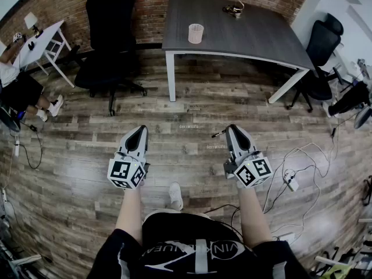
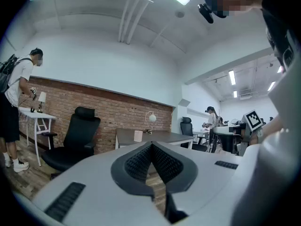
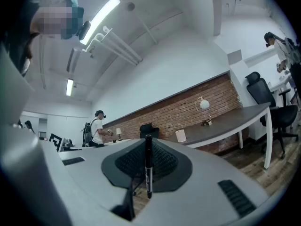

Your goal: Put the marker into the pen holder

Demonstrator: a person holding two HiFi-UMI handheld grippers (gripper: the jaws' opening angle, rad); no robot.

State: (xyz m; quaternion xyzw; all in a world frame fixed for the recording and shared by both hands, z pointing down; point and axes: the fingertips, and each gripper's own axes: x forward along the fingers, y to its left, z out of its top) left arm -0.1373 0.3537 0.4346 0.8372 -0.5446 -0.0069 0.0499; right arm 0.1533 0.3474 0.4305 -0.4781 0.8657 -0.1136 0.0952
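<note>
A pink mesh pen holder (image 1: 196, 33) stands near the front edge of a dark grey table (image 1: 256, 36), well ahead of both grippers. It also shows small and far off, as the pen holder (image 2: 138, 135) in the left gripper view and the pen holder (image 3: 180, 136) in the right gripper view. My right gripper (image 1: 231, 129) is shut on a black marker (image 3: 148, 166), which stands upright between the pads. In the head view the marker (image 1: 219, 134) sticks out to the left of the tips. My left gripper (image 1: 141, 130) is held level beside it, shut and empty (image 2: 151, 146).
A black office chair (image 1: 110, 34) stands left of the table, another chair (image 1: 322, 51) at its right end. A desk lamp (image 1: 237, 2) sits at the table's back. Cables and a power strip (image 1: 290, 179) lie on the wooden floor to the right. A person (image 1: 17, 80) is at a white desk (image 1: 43, 39) far left.
</note>
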